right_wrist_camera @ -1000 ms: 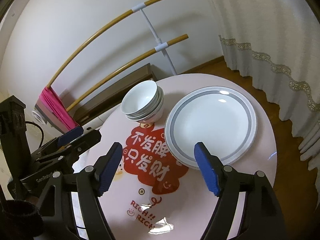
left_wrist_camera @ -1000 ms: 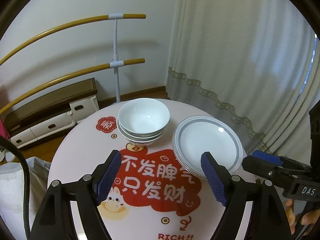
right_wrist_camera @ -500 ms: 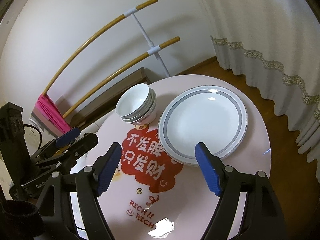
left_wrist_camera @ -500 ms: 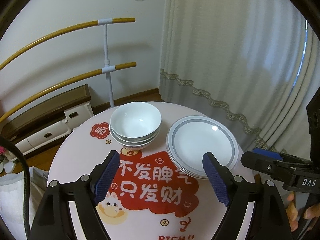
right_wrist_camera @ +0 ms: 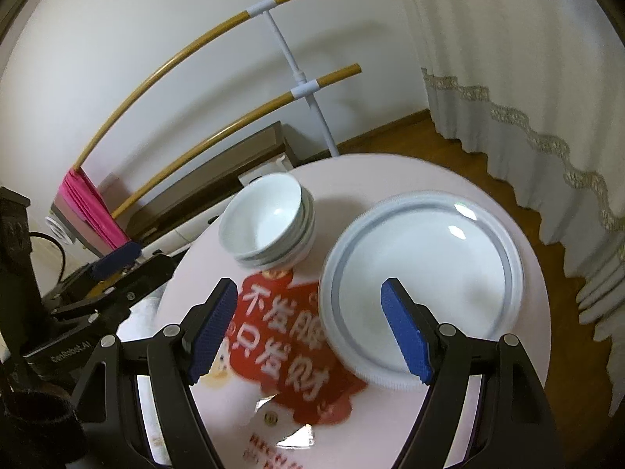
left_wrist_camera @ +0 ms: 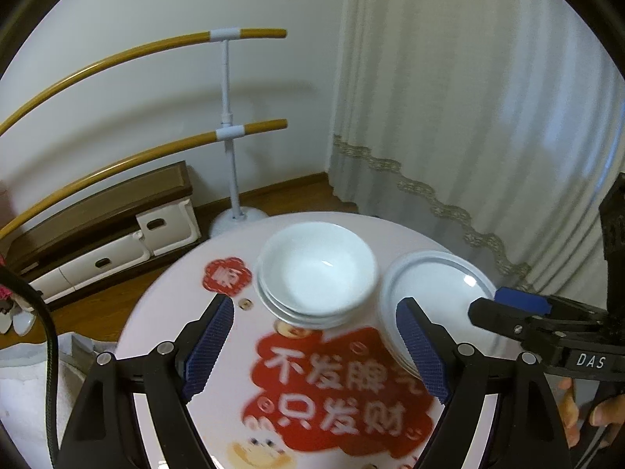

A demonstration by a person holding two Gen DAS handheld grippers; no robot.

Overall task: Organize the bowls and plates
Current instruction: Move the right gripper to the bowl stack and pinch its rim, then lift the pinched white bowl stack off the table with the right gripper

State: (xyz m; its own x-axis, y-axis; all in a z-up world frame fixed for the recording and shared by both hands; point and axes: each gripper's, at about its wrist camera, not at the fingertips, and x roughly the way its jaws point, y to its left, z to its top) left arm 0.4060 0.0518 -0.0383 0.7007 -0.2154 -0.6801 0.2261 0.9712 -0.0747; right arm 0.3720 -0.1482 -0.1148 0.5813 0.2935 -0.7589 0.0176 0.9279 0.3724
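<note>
A stack of white bowls [left_wrist_camera: 317, 273] sits on the far part of a round pink table [left_wrist_camera: 164, 297], also in the right wrist view [right_wrist_camera: 269, 226]. A stack of grey-rimmed white plates [left_wrist_camera: 437, 289] lies to its right, also in the right wrist view [right_wrist_camera: 422, 273]. My left gripper [left_wrist_camera: 314, 346] is open and empty, hovering above the table in front of the bowls. My right gripper [right_wrist_camera: 308, 326] is open and empty, above the near left edge of the plates. Each gripper shows in the other's view, the right one [left_wrist_camera: 543, 320] and the left one [right_wrist_camera: 105, 281].
The table carries a red printed mat [left_wrist_camera: 336, 383] with Chinese characters. Behind it stand a white rack with yellow bars [left_wrist_camera: 230, 129], a low wooden bench with white bins [left_wrist_camera: 117, 211], and a curtain [left_wrist_camera: 468, 97] at the right. A pink cloth [right_wrist_camera: 93, 211] hangs on the rack.
Both grippers have moved forward and lower toward the table; bowls and plates look larger and nearer. The dishes have not moved, and both grippers stay open.
</note>
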